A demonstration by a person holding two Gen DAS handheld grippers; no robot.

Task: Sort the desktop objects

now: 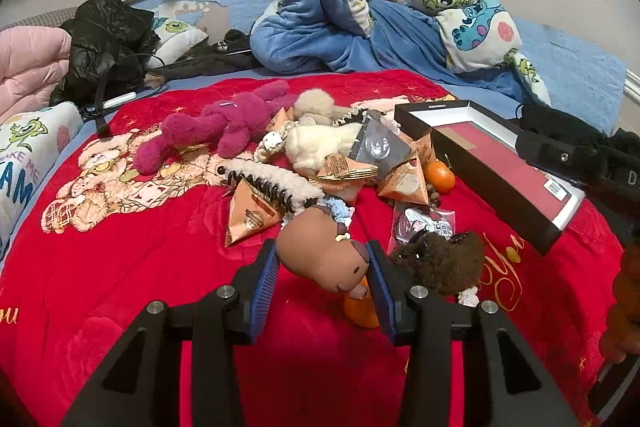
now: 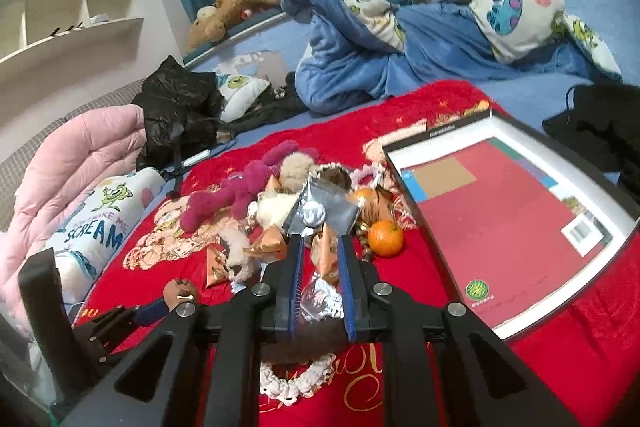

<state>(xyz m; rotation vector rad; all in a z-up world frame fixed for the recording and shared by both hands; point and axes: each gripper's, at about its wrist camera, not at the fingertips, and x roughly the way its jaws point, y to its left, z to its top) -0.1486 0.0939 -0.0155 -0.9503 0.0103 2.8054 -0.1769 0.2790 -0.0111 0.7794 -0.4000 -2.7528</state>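
A bed fills the room, a red printed blanket [image 1: 160,267] spread over its near half and a blue cartoon quilt [image 1: 360,7] bunched toward the headboard. The left gripper [image 1: 324,267] is clamped on a brown capybara toy [image 1: 320,259], its long axis slanting, snout toward the blanket's near edge. The right gripper [image 2: 320,251] pinches a silver foil packet [image 2: 320,211] upright above the heap of toys, beside the black box lid [image 2: 520,227].
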